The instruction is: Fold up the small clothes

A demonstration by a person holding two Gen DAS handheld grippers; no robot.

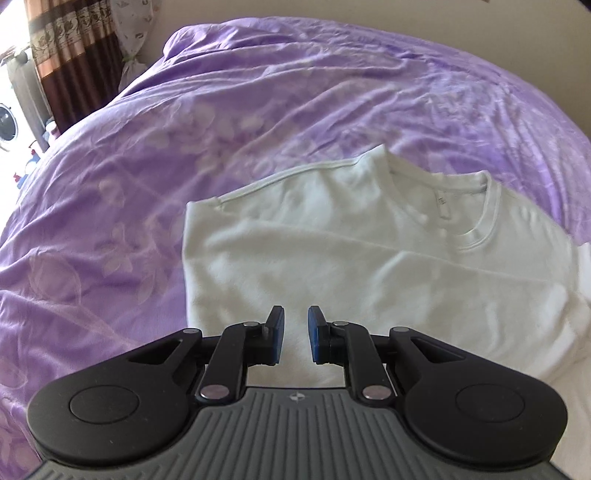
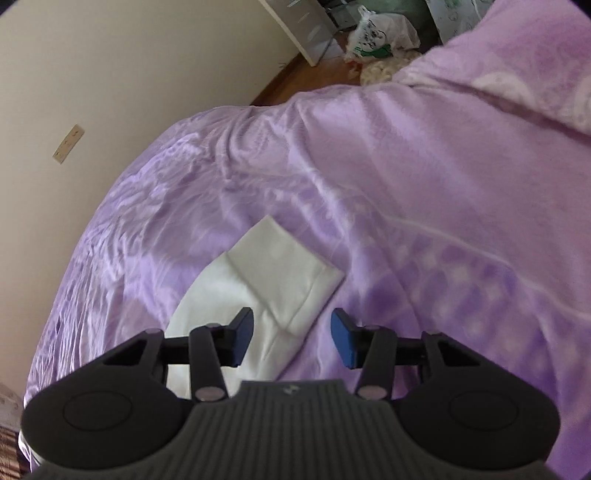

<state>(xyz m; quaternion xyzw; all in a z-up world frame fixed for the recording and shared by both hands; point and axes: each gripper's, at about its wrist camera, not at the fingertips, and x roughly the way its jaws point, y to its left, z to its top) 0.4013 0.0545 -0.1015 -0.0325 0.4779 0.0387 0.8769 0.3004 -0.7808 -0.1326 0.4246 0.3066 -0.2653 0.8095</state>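
A white T-shirt [image 1: 369,254] lies flat on the purple bedspread [image 1: 184,147], its collar [image 1: 476,218] toward the right, its left side folded in with a straight edge. My left gripper [image 1: 295,334] is open with a narrow gap, empty, just above the shirt's near part. In the right wrist view the shirt's sleeve [image 2: 280,273] lies spread on the bedspread [image 2: 406,184]. My right gripper [image 2: 291,341] is wide open and empty over the sleeve's near edge.
A cream wall [image 2: 110,92] runs along the bed's far side. A curtain [image 1: 70,55] and a fan [image 1: 7,122] stand at the left. A plastic bag [image 2: 380,35] and clutter lie on the floor past the bed.
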